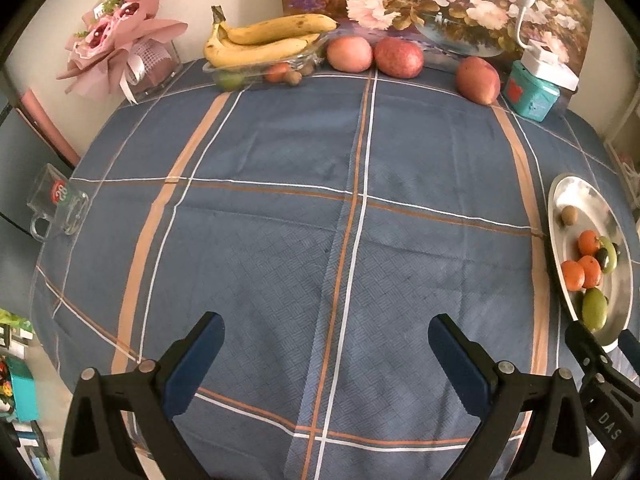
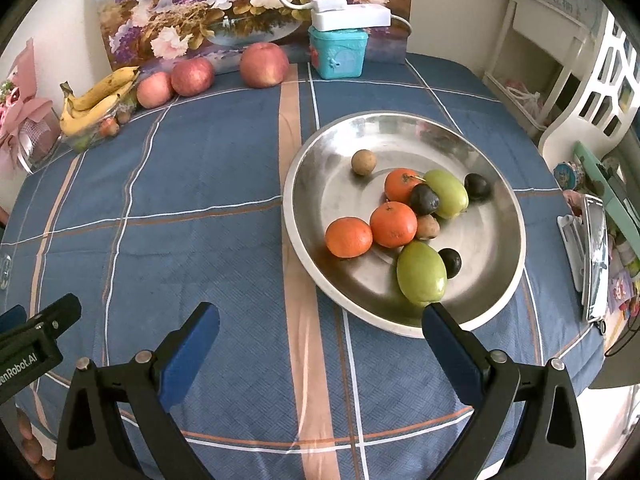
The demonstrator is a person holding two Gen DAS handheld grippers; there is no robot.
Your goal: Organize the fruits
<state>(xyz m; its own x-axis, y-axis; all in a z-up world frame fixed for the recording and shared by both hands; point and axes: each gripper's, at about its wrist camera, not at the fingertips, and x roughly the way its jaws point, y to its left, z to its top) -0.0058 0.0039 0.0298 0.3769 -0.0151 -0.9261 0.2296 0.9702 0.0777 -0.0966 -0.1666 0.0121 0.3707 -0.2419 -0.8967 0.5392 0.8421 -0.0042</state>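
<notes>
Mug (image 1: 56, 204) left-view only | phone (image 2: 596, 256) right-view only | both hand-held grippers spread, empty

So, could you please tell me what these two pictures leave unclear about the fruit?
- Clear tray, left wrist view: the bananas on top hide most of the small fruit beneath.
- Metal plate, left wrist view: cut off by the right edge; the right gripper covers its near rim.
- Small brown fruit, right wrist view: tucked behind a tangerine; kind unclear.
</notes>
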